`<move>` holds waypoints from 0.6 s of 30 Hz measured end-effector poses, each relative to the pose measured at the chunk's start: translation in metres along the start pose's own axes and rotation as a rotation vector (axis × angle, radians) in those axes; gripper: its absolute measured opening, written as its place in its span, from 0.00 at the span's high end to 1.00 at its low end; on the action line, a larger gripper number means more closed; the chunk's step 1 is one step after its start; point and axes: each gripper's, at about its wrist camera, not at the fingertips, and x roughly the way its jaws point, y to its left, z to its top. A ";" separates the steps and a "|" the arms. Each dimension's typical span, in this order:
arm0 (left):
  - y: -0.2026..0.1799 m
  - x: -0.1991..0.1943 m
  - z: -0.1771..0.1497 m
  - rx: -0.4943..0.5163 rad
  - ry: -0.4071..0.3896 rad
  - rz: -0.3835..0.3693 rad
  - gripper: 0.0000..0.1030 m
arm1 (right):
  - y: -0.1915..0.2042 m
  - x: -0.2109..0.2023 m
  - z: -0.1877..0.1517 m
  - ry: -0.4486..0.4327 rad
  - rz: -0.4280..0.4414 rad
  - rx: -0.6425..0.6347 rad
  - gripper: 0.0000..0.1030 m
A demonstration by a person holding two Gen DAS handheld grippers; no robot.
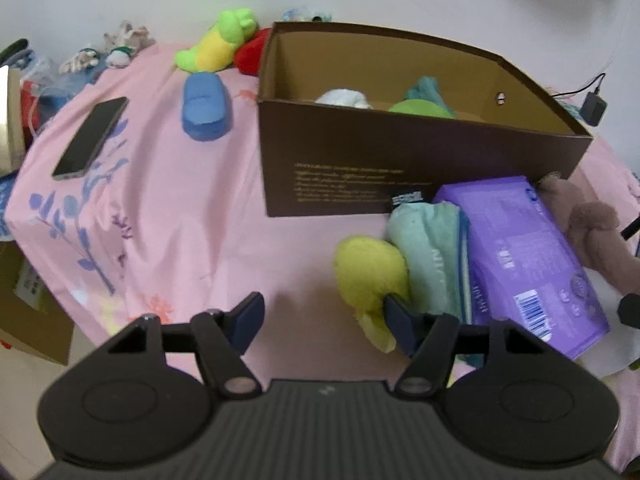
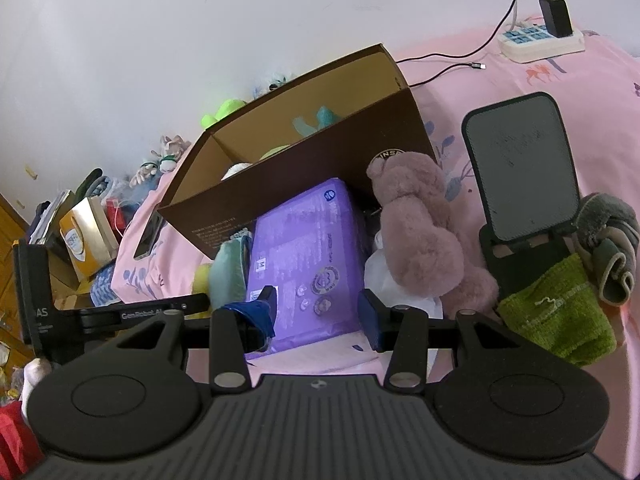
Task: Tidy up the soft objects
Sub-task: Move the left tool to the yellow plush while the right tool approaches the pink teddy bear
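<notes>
An open brown cardboard box stands on the pink bedsheet and holds white, green and teal soft items. My left gripper is open; its right finger touches a yellow plush lying beside a folded teal cloth and a purple pack. My right gripper is open and empty, its jaws on either side of the near end of the purple pack. A pink plush bear lies right of the pack. The box shows behind them.
A blue slipper-shaped plush, a green-yellow plush and a phone lie left of the box. A phone stand, green cloth, grey cloth and a power strip are on the right.
</notes>
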 end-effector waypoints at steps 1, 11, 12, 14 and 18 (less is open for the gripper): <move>-0.002 0.001 0.001 0.009 0.001 -0.016 0.34 | 0.000 0.000 0.000 -0.002 0.001 0.001 0.72; -0.009 0.016 0.005 0.045 -0.006 -0.047 0.38 | -0.003 -0.002 0.001 -0.018 -0.016 0.018 0.72; -0.009 0.017 0.006 0.043 -0.005 -0.059 0.40 | -0.003 -0.002 0.001 -0.019 -0.018 0.022 0.72; -0.008 0.017 0.005 0.046 -0.009 -0.073 0.48 | -0.003 -0.003 0.000 -0.024 -0.021 0.025 0.72; -0.007 0.013 0.001 0.043 -0.012 -0.102 0.62 | -0.003 -0.004 0.000 -0.030 -0.021 0.026 0.72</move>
